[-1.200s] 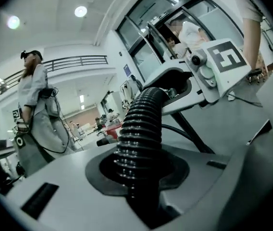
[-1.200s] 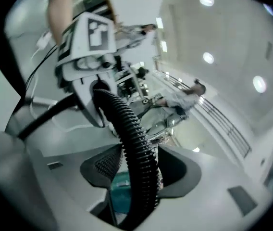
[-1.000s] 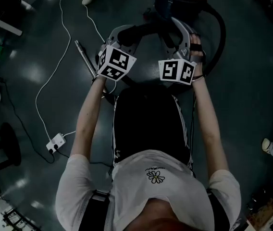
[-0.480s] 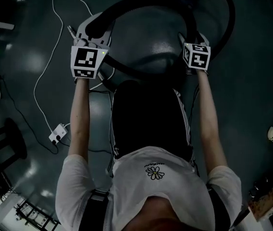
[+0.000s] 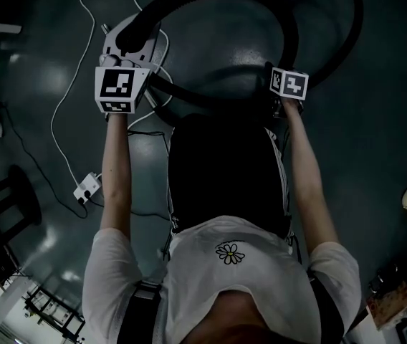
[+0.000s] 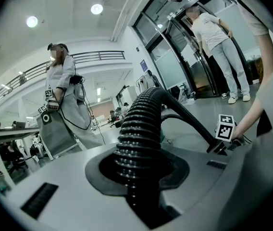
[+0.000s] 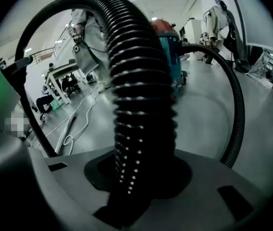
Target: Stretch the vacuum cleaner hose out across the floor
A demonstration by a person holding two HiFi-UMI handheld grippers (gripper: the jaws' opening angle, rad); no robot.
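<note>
Between the jaws of the left gripper (image 6: pixel 139 172) sits the black ribbed hose (image 6: pixel 143 119), pinched tight! The right gripper (image 7: pixel 134 177) has just been closing its jaws and squeezes that same hose. Two grippers, one hose, looping ahead of both. Only the head view shows one white power strip (image 5: pixel 85 190) on the floor, behind and left of the left gripper. The left gripper view alone gives the right gripper's marker cube (image 6: pixel 226 127) off to its right, a standing person (image 6: pixel 62 81) and a second person (image 6: pixel 216 30) beyond. Only the right gripper view catches the one vacuum cleaner (image 7: pixel 167 40), far ahead.
</note>
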